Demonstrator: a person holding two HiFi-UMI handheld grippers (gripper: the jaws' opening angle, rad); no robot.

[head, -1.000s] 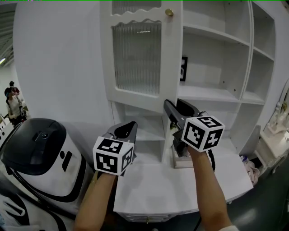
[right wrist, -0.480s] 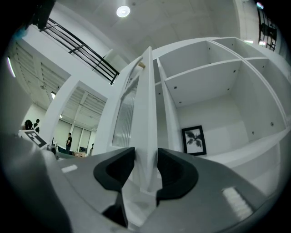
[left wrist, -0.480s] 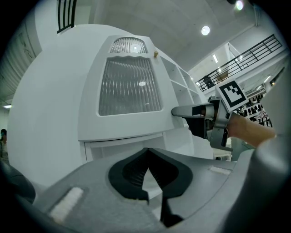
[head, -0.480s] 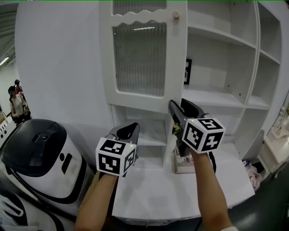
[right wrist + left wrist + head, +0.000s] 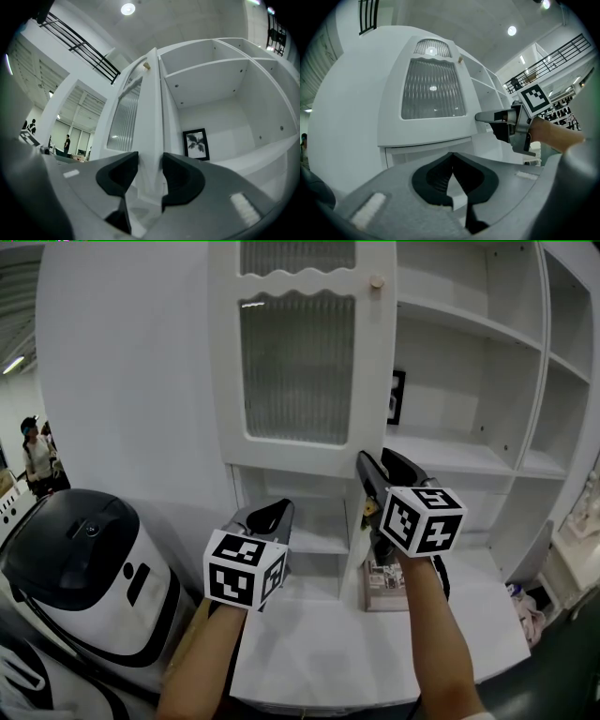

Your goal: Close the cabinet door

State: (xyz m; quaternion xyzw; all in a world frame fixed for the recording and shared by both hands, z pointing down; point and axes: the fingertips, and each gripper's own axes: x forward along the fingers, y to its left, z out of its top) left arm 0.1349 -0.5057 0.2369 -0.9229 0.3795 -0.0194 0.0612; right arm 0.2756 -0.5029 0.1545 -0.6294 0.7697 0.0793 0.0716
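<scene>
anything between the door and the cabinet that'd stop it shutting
Nothing visible on the shelves blocks the door; the picture sits far back. Only the right claw straddles the door's free edge. Its jaws are apart and have just been opening, and the inner one lies on the cabinet side.

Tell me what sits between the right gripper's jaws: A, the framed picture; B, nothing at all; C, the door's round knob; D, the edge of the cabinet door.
D: in the right gripper view, the edge of the cabinet door stands between the jaws of the right gripper; those jaws have just been opening.
</scene>
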